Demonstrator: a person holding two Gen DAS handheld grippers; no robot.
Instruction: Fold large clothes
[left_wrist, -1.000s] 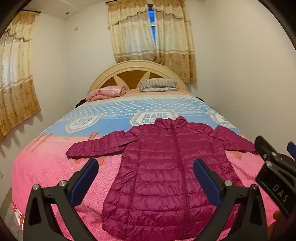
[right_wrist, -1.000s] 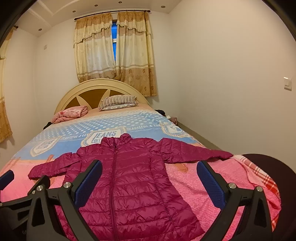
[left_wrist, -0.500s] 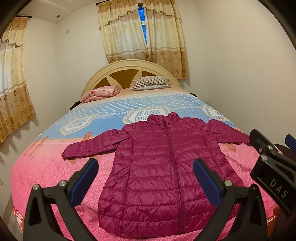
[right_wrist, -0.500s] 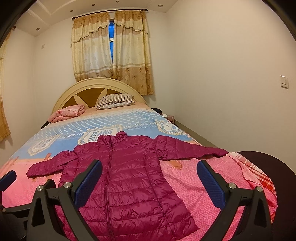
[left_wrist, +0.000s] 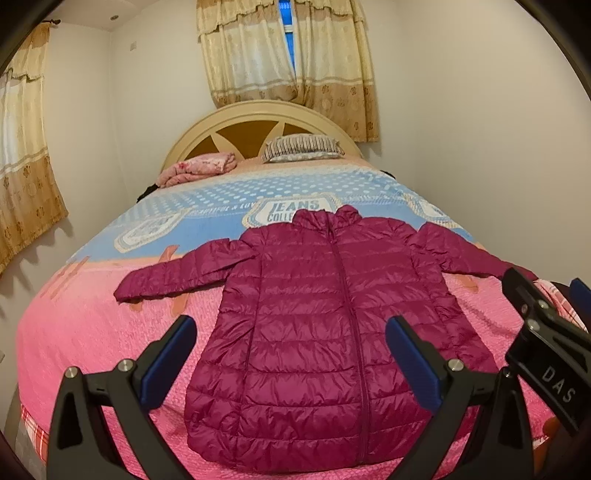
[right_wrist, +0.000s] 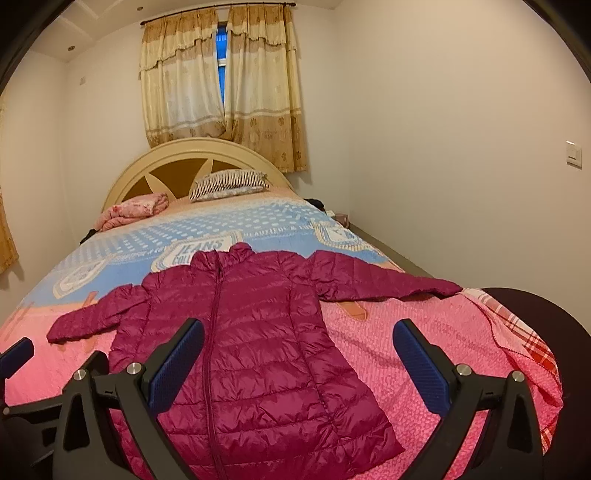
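From my left gripper (left_wrist: 290, 363) the jacket (left_wrist: 325, 332) lies dead ahead at 12 o'clock, long axis running hem-near to collar-far up the bed (left_wrist: 74, 332). My right gripper (right_wrist: 297, 360) has it toward 11 o'clock, with the right sleeve (right_wrist: 388, 282) stretching toward 2 o'clock. Both sets of jaws stand wide, holding nothing. The quilted magenta puffer is flat, zipped, sleeves spread; each gripper sits nearer its own sleeve.

Cream walls (right_wrist: 424, 129), curtained window (right_wrist: 221, 85), bed (right_wrist: 406, 332) with arched headboard (right_wrist: 166, 155).
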